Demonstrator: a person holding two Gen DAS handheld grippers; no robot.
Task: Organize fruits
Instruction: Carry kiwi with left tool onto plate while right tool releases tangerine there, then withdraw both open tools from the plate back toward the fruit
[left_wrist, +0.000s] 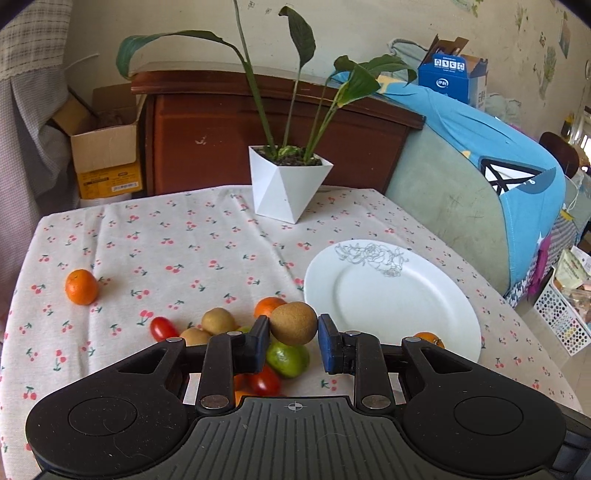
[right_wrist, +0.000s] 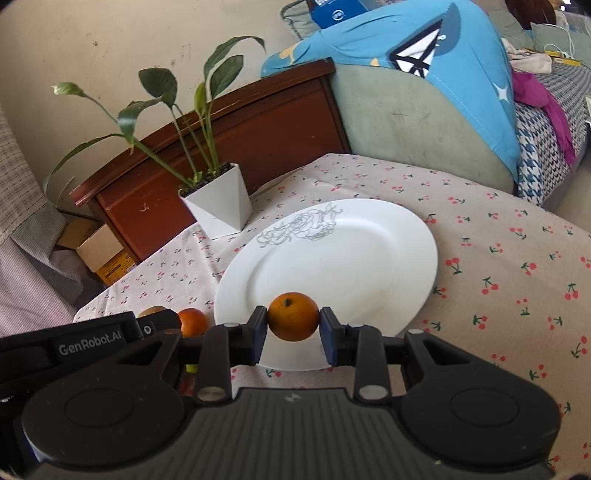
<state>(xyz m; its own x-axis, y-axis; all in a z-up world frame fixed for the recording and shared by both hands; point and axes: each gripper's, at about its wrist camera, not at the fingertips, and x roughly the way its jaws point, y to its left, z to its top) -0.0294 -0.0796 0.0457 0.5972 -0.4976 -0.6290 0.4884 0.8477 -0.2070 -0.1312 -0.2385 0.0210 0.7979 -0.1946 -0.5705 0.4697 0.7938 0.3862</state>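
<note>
My left gripper (left_wrist: 293, 326) is shut on a brown kiwi (left_wrist: 293, 323), held above a heap of fruit: more kiwis (left_wrist: 218, 320), a green fruit (left_wrist: 288, 360), cherry tomatoes (left_wrist: 162, 328) and a tangerine (left_wrist: 269, 305). Another tangerine (left_wrist: 81, 287) lies alone at the left. The white plate (left_wrist: 391, 299) sits right of the heap. In the right wrist view, my right gripper (right_wrist: 293, 323) is shut on a small orange (right_wrist: 293, 316) over the near rim of the plate (right_wrist: 332, 266). The left gripper's body (right_wrist: 92, 341) shows at the left there.
A white faceted pot with a leafy plant (left_wrist: 286, 184) stands at the back of the cherry-print tablecloth (left_wrist: 184, 240). Behind are a wooden cabinet (left_wrist: 221, 129), a cardboard box (left_wrist: 107, 147) and a sofa with blue cloth (left_wrist: 498, 166) on the right.
</note>
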